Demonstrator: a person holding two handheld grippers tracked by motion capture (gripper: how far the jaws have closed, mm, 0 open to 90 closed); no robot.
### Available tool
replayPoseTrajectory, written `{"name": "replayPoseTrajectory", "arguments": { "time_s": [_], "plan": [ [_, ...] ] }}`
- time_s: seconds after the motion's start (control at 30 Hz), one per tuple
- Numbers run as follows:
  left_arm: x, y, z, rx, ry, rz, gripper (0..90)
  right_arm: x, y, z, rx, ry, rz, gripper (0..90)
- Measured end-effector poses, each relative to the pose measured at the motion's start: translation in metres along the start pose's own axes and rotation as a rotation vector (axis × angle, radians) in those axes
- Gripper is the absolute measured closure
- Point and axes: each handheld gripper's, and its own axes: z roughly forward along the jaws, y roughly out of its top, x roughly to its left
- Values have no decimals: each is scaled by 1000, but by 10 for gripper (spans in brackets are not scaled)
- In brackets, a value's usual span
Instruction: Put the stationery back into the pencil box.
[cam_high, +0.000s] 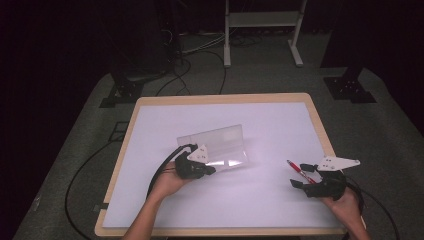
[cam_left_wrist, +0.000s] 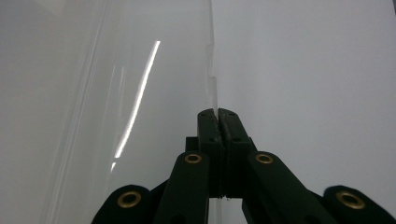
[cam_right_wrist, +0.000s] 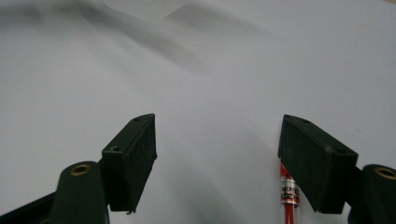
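Clear box (cam_high: 220, 147): I'm seeing it showing see-through and colourless, with bright white glints running along its walls.
Pen (cam_high: 300, 172): I'm seeing it showing red, with a clear stretch bearing a white label in dark print (cam_right_wrist: 289, 193).
Left gripper (cam_high: 207, 171): it's showing black, with brass-coloured rivets and a pale grey plate.
Right gripper (cam_high: 300, 175): it's showing black too, under a pale grey plate.
Table (cam_high: 220, 98): it's showing a white top inside a light wooden edge.
Floor (cam_high: 75, 145): it's showing dull grey.

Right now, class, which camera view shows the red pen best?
The high view: the whole red pen lies on the white table just ahead of the open right gripper. The right gripper view shows part of its barrel beside one jaw. The left gripper view looks at a clear plastic case.
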Motion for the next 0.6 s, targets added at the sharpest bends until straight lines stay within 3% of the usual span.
{"name": "replayPoseTrajectory", "arguments": {
  "time_s": [0.4, 0.6],
  "plan": [
    [-15, 8, 32, 13, -77, 25, 895, -8, -7, -2, 26, -16, 25, 274],
    [-19, 3, 39, 23, -96, 21, 894, -8, -7, 0, 33, -21, 26, 276]
  ]
}}
